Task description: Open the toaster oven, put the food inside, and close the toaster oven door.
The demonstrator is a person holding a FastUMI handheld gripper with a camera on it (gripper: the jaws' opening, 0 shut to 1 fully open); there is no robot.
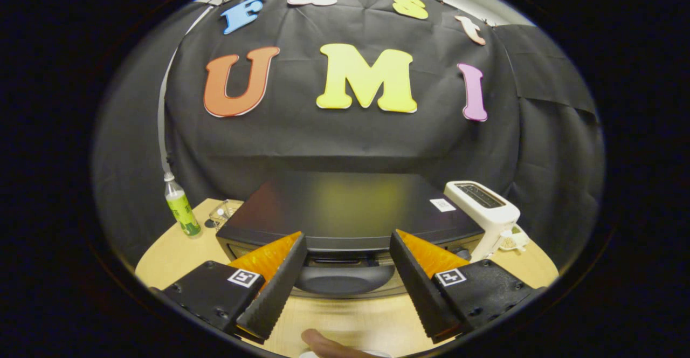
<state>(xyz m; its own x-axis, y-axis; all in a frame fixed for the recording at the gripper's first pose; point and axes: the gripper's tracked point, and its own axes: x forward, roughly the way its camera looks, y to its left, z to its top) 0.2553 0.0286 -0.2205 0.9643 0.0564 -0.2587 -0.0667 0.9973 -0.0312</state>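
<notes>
Currently your gripper (347, 250) is spread wide, its two fingers well apart and holding nothing. You have it poised above the wooden table (178, 250), aimed at the front of the black toaster oven (345, 207). That oven sits just ahead of the fingers, its flat dark top beyond them and its door handle (345, 280) showing in the gap between them. You cannot tell from this angle whether the door is fully closed. To the oven's right stands a white slot toaster (485, 212), close beside it. To the oven's left, a plastic bottle with a green label (180, 210) stands upright near the table's edge, with a small clear object (222, 213) between bottle and oven. Below the fingers a rounded brownish item (323, 344) lies on something white; possibly the food, not identifiable.
</notes>
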